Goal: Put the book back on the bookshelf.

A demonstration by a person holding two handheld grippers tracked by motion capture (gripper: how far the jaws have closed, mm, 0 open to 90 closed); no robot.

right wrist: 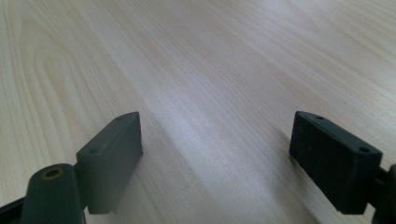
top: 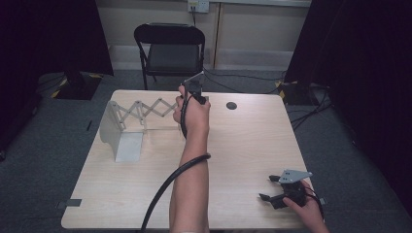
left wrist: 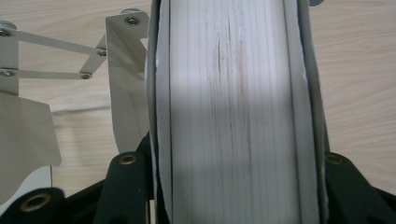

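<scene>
Gripping a thick book (left wrist: 233, 121), the left gripper (top: 193, 92) is held near the table's (top: 243, 145) far edge, beside the folding rack (top: 131, 121). It is not set down yet. The right gripper (top: 272, 188) rests wide open by the near right corner.

Pale wooden table (top: 233, 155), grey expandable metal bookend rack (top: 127, 127) on its left half.

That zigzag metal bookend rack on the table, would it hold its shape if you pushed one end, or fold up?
The rack would probably fold or stretch, since riveted scissor links join its end plates. Its thin sheet metal looks light, so it may slide on the smooth table. The book clamped in the left gripper looks thick, likely stiff.
</scene>
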